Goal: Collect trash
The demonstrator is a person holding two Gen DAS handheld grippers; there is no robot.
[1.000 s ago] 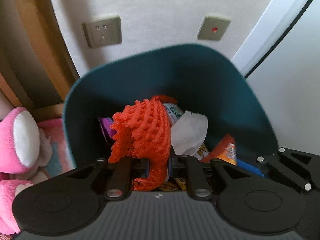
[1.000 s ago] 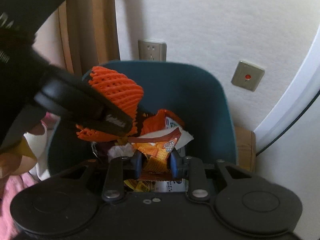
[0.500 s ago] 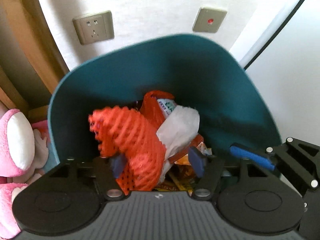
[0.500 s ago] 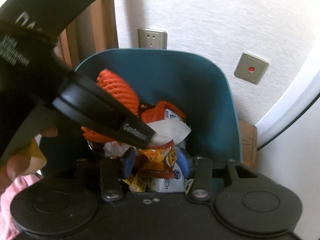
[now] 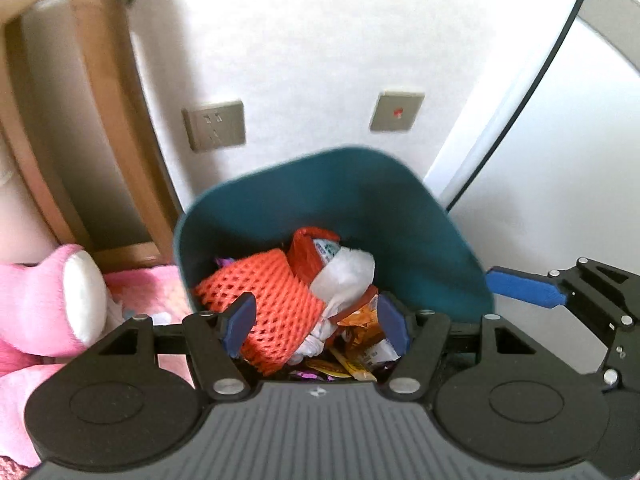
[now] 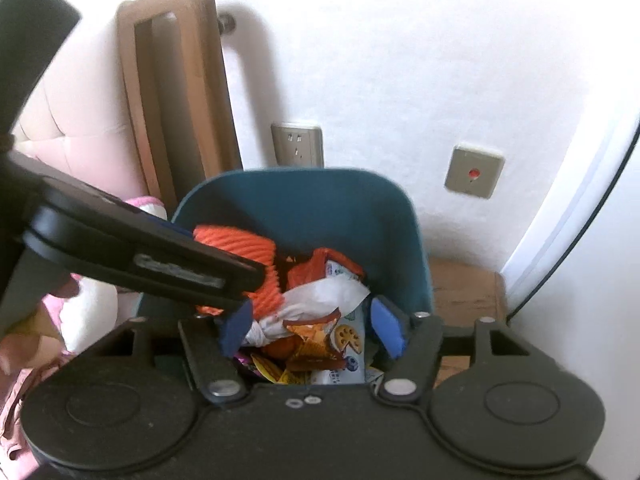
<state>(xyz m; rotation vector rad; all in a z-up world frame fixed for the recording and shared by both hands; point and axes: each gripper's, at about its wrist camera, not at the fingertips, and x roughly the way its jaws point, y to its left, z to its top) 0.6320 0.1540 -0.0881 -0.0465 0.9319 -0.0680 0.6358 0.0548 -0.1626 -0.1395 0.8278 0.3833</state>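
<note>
No wording is legible: raised lettering along the side of the left claw (image 6: pixel 176 274) is blurred beyond reading, and print on a white snack wrapper (image 6: pixel 344 344) in the bin (image 6: pixel 304 204) is too small.

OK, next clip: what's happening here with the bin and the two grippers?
A person is dropping trash into the teal bin. Both the left gripper and right gripper are above it, fingers apart and holding nothing; the right one's jaws have just been opening. The orange foam net and snack wrapper now lie loose on the pile inside.
</note>
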